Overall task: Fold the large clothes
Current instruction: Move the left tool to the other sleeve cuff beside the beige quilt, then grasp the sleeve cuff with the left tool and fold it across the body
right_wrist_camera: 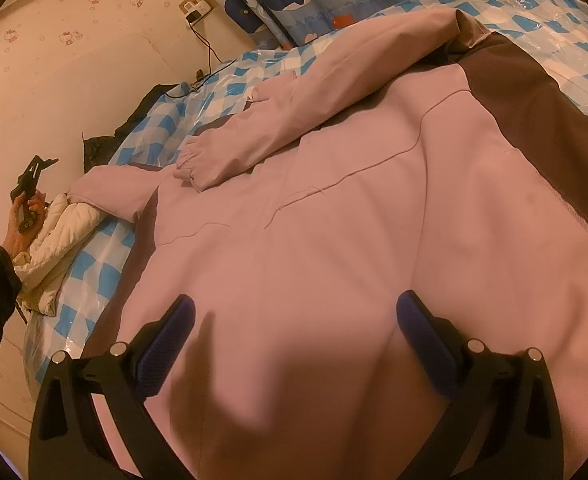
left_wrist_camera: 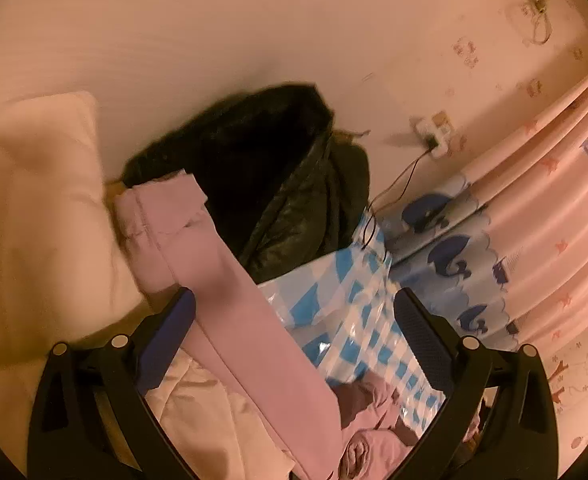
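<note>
**Pink jacket spread flat, both grippers hovering open**

Left wrist view first: the left gripper [left_wrist_camera: 294, 312] has its jaws spread wide and nothing between them. Running up between the blue pads is a long strip of the pink jacket [left_wrist_camera: 230, 300], a sleeve by the look of it, its cuffed end lying up by the cream pillow [left_wrist_camera: 34, 208]. Beyond it a black garment [left_wrist_camera: 262, 184] sits heaped against the wall, probably parked out of the way so the working surface is free. The blue-checked plastic sheet [left_wrist_camera: 346, 300] covers the bed beneath, likely there to keep the clothes clean and sliding easily. A thin cable [left_wrist_camera: 398, 184] trails down from a wall socket [left_wrist_camera: 434, 136] onto the sheet. This view is a little blurred.

Over to the right wrist view: the right gripper [right_wrist_camera: 294, 320] is also wide open and empty, poised low over the broad body of the pink jacket [right_wrist_camera: 334, 220], which lies face-down and smoothed across the checked sheet [right_wrist_camera: 94, 280]. One sleeve [right_wrist_camera: 294, 112] is laid in diagonally over the back, cuff near the middle, which reads as a first fold made. A brown lining panel [right_wrist_camera: 534, 120] shows at the far edge. At far left, a hand [right_wrist_camera: 24, 216] holds the other gripper up beside a white quilted garment [right_wrist_camera: 54, 240]. My read: the second sleeve comes in next.
</note>
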### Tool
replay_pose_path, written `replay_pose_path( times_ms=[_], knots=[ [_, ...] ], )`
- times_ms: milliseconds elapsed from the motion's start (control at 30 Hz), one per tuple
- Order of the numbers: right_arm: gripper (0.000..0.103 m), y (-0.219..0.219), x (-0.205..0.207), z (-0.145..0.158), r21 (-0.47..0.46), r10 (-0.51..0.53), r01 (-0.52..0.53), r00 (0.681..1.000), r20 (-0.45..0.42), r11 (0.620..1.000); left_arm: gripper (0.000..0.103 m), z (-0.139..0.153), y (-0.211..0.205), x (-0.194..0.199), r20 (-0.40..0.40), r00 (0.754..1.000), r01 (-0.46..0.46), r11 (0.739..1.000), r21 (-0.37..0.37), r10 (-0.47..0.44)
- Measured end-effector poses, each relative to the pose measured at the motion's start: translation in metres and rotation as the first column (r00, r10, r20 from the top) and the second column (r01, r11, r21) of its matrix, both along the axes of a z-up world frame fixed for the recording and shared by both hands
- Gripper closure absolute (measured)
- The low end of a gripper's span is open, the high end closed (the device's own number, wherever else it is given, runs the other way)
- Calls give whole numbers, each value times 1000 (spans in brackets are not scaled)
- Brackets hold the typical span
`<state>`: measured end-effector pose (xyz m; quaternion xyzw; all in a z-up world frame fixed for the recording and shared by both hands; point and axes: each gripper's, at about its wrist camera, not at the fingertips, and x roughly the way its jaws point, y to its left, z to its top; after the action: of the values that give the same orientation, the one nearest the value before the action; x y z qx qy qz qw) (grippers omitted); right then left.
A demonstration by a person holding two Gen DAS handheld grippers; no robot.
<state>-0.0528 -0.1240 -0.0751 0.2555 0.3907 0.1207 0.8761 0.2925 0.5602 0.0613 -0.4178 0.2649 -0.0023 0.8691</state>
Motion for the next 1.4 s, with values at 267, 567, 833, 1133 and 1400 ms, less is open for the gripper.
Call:
replay_pose_path(
  times_ms=[267,567,833,1133,1400],
  knots=[
    [5,0,1,0,5,-2,2,1000,-2,1000,32,-9,-2,1,-170,979,-87,987,136,109],
    [6,-4,0,0,35,-7,7,1000,0,999,36,-10,-12,15,-360,900,-116,931,347,247],
    [6,-4,0,0,36,-8,8,1000,0,999,7,-17,-19,46,-369,903,-103,945,310,220],
    [6,-5,0,1,40,-10,10,1000,0,999,85,-19,-7,15,-263,923,-218,945,244,281],
    [6,-6,0,9,73,-24,25,1000,-19,997,90,44,-57,-33,10,984,-176,947,270,180]
  ],
)
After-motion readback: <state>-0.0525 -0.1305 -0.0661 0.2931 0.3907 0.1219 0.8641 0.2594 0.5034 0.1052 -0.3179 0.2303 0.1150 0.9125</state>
